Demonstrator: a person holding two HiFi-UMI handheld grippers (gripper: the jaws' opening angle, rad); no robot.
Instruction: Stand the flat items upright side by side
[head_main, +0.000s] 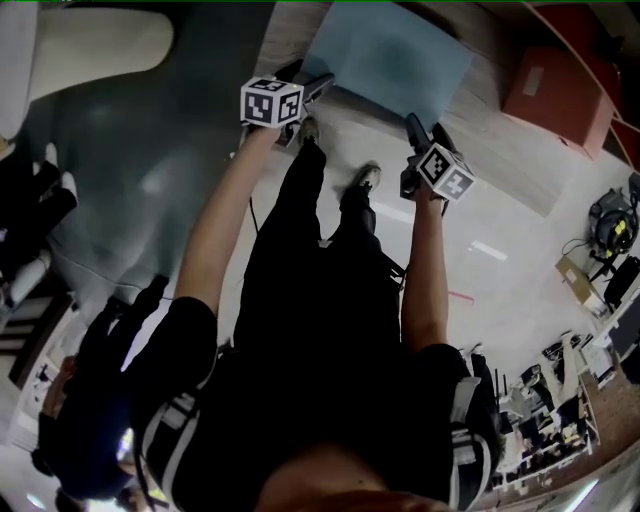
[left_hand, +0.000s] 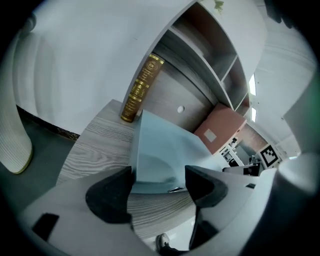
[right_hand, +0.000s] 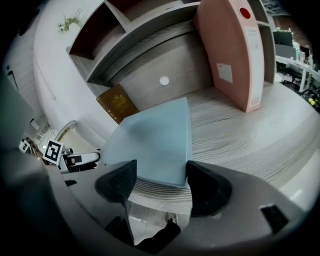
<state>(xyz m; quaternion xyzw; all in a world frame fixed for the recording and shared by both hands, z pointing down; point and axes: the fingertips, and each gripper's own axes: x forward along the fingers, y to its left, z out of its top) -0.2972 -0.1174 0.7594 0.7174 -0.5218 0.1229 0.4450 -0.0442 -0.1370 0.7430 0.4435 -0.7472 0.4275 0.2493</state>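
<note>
A light-blue file box (head_main: 390, 55) lies flat on the wooden shelf board (right_hand: 240, 135). Behind it a brown book with gold print (left_hand: 141, 87) stands leaning at the back wall. A pink file box (right_hand: 230, 50) stands upright to the right. My left gripper (left_hand: 158, 187) is open, with the near left corner of the blue box (left_hand: 160, 150) just beyond its jaws. My right gripper (right_hand: 161, 182) is open too, at the near right corner of the blue box (right_hand: 152, 137). Neither pair of pads presses on it. Seen from the head view, the left gripper (head_main: 320, 82) and the right gripper (head_main: 413, 128) flank the box's near edge.
Shelf compartments (right_hand: 125, 30) rise above the board's back panel. The board's front edge overhangs pale floor where the person's shoes (head_main: 365, 178) stand. A white rounded seat (left_hand: 15, 145) is at far left. Cluttered desks (head_main: 590, 300) fill the right; another person (head_main: 90, 400) stands lower left.
</note>
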